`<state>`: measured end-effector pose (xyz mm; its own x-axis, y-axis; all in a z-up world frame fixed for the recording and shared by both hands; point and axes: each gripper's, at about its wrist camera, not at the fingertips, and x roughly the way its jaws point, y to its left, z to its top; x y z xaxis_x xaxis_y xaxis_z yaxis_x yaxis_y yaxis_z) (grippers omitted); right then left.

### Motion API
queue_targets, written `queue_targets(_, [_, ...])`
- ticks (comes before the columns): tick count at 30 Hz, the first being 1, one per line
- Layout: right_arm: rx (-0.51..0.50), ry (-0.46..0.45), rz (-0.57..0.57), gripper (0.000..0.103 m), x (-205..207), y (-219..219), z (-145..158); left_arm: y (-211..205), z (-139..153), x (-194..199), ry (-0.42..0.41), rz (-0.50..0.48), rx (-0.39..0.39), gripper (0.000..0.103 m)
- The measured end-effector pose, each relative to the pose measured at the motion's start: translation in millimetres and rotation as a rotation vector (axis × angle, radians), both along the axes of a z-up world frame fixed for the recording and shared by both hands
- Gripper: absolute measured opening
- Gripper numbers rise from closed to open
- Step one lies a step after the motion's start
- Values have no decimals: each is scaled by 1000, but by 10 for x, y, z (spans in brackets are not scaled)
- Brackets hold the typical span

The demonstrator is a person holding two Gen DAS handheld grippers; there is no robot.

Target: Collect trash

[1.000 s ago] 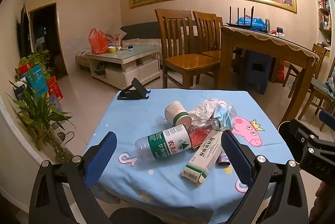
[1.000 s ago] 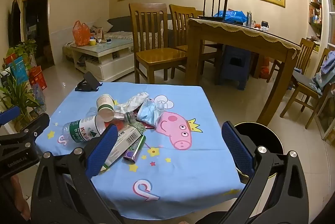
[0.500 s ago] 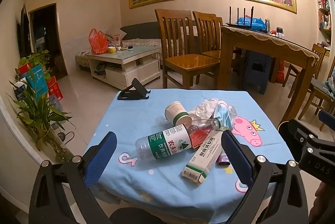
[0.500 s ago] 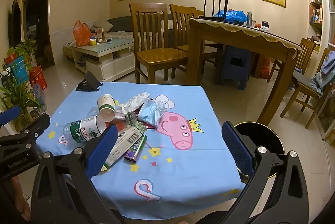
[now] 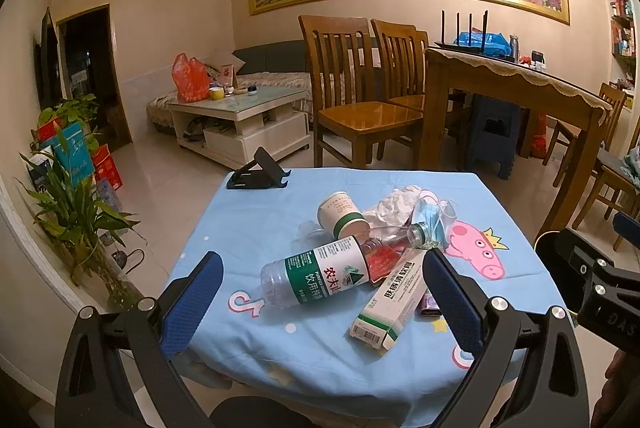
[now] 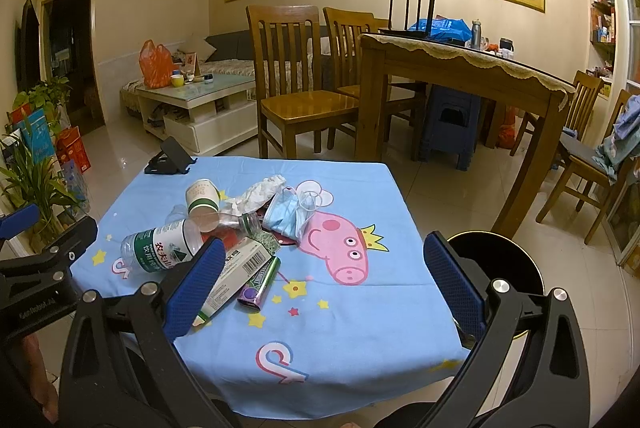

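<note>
A pile of trash lies on the blue cartoon tablecloth (image 5: pixel 248 228): a plastic water bottle (image 5: pixel 320 278) on its side, a paper cup (image 5: pixel 342 214), a white-green carton (image 5: pixel 394 302), crumpled tissue (image 5: pixel 394 202), a blue face mask (image 5: pixel 430 218) and a purple-green wrapper (image 6: pixel 260 282). The same pile shows in the right wrist view, with the bottle (image 6: pixel 160 246) and mask (image 6: pixel 290 214). My left gripper (image 5: pixel 324 302) is open and empty, near the table's front edge facing the bottle. My right gripper (image 6: pixel 320 286) is open and empty over the table's front right.
A black round bin (image 6: pixel 498 268) stands on the floor right of the table. A black phone stand (image 5: pixel 258 174) sits at the table's far left corner. Wooden chairs (image 5: pixel 356 96), a dining table (image 5: pixel 516 88), a coffee table and plants (image 5: pixel 68 204) surround it.
</note>
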<state>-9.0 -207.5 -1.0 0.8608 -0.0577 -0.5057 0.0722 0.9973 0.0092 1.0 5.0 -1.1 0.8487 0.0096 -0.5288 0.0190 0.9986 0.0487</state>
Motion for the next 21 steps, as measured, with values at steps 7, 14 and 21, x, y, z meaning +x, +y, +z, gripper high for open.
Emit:
queue_targets(7, [2,1,0,98,-1,-2,-2,-18,-20,18,3,3,4,96])
queue_targets(14, [2,2,-1,98,-2,2,-3,-16,-24,17,3,3,3,96])
queue_targets(21, [2,4,0,98,-7,9,-3,-19,-33,19,4,4,6,96])
